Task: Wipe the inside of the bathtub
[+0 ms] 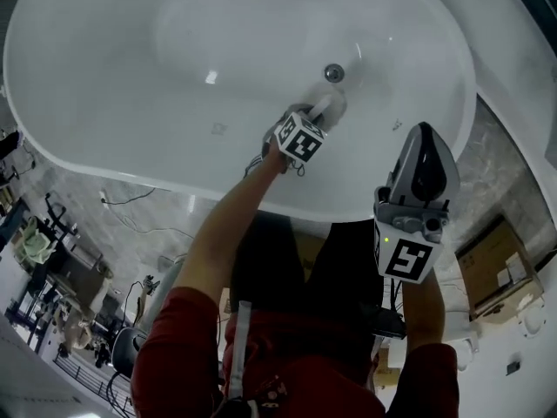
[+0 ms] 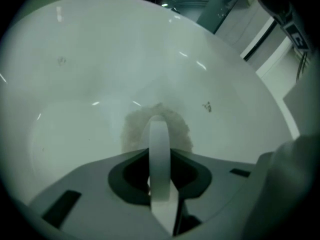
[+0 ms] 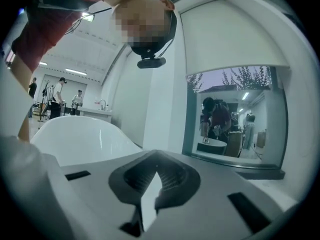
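The white bathtub [image 1: 104, 94] fills the upper head view, its drain [image 1: 333, 72] near the middle. My left gripper [image 1: 324, 111] reaches down into the tub just below the drain. It is shut on the white strap [image 2: 160, 149] of a grey fluffy wiping pad [image 2: 135, 129], which is pressed against the tub's inner wall [image 2: 90, 74]. My right gripper [image 1: 424, 151] is held above the near rim, outside the basin. It points up and away from the tub, and its jaws [image 3: 150, 196] are shut with nothing between them.
The tub's near rim [image 1: 287, 203] runs in front of the person's body. A cardboard box [image 1: 496, 264] lies on the marble floor at the right, with cables and equipment [image 1: 61, 268] at the left. A window [image 3: 235, 114] and other people show in the right gripper view.
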